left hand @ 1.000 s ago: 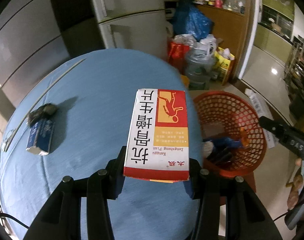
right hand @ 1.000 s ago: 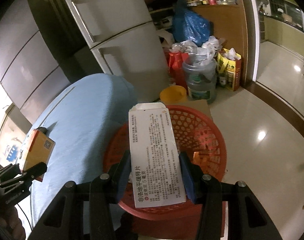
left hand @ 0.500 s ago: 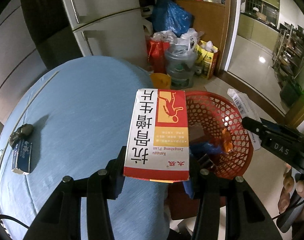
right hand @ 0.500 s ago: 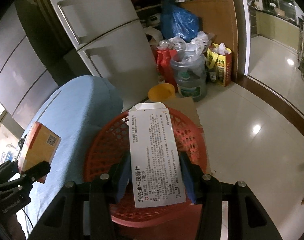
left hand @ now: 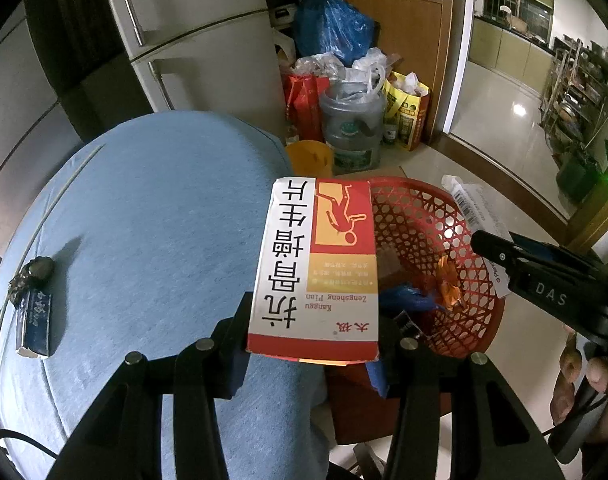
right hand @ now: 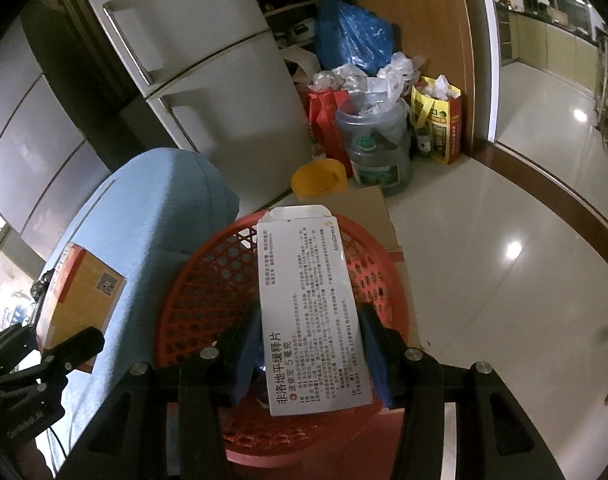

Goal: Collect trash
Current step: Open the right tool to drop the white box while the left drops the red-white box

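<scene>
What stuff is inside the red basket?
In the red basket you can see a crumpled blue wrapper, an orange scrap and something dark brown. The red-and-white box covers the basket's left part, so anything there is hidden.

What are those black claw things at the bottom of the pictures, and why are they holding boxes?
Those claws are grabbers, and a person holds one in each hand. Each has a little camera looking along its two fingers, so each picture is what one grabber sees.

The left grabber squeezes a red and white box, partly above the blue table and partly above the red basket. The right grabber squeezes a white box right above that basket. Each picture also shows the other grabber off to one side.

On the table lie a small dark blue box and a dark lump next to it. Some trash is already in the basket.
</scene>
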